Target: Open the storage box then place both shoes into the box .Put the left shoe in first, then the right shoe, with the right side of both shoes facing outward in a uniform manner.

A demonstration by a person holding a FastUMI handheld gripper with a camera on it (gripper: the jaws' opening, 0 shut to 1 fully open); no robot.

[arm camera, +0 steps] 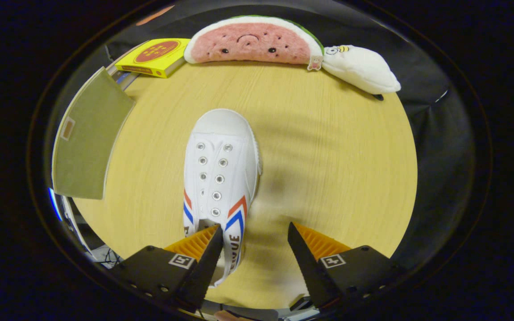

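A white canvas shoe (220,171) with red and blue side stripes lies on the round wooden table (328,169), toe pointing away from me. My gripper (253,229) hovers over its heel end, open. The left fingertip (216,234) sits over the shoe's opening, while the right fingertip (293,229) stands over bare table to the shoe's right. Nothing is pressed between them. A flat olive-green panel (88,138), apparently the storage box or its lid, stands at the table's left edge beyond the left finger.
At the table's far edge lie a yellow box (156,56), a watermelon-slice plush (252,42) and a white plush (360,69). Black cloth hangs around the table. Bare wood lies to the right of the shoe.
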